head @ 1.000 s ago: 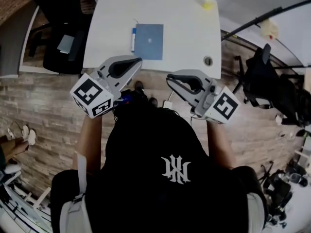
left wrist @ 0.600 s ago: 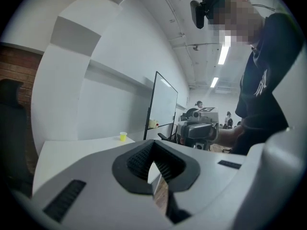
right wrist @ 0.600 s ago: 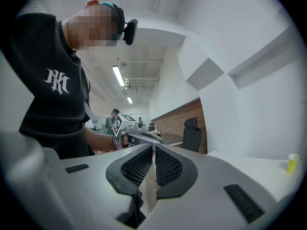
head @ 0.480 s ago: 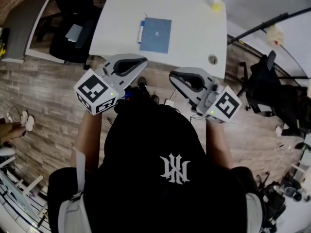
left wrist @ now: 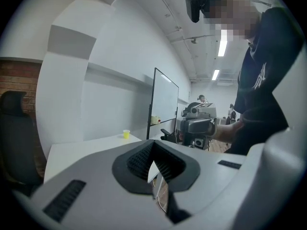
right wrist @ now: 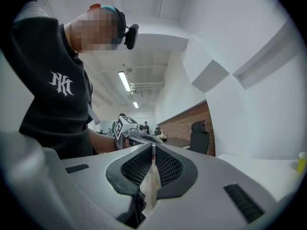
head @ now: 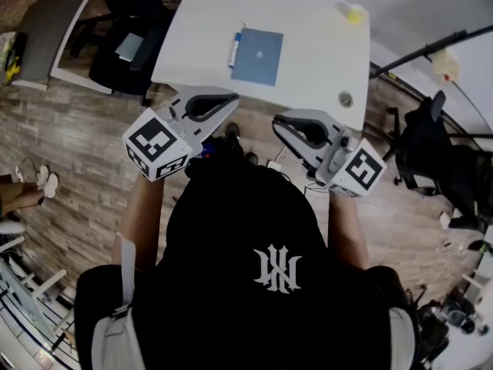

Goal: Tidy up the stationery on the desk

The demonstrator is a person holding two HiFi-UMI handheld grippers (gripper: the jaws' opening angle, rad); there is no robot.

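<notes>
On the white desk (head: 308,48) lies a blue notebook (head: 258,56), with a blue-and-white pen (head: 234,50) along its left edge. A small yellow cup (head: 354,12) stands at the desk's far right corner and also shows in the left gripper view (left wrist: 126,134). My left gripper (head: 233,99) and right gripper (head: 277,122) hover side by side over the floor, just short of the desk's near edge. Both are shut with nothing between the jaws. Each gripper view shows its pads pressed together, left (left wrist: 152,143) and right (right wrist: 153,147).
A black office chair (head: 127,29) stands left of the desk, another (head: 427,141) to the right. A black stand pole (head: 420,43) slants in at right. A round cable grommet (head: 346,99) sits near the desk's front right corner. Wooden floor lies underfoot.
The desk with the notebook and pen has drifted right and lower in the head view as the person shifts. Both grippers kept their pose and stayed shut.
</notes>
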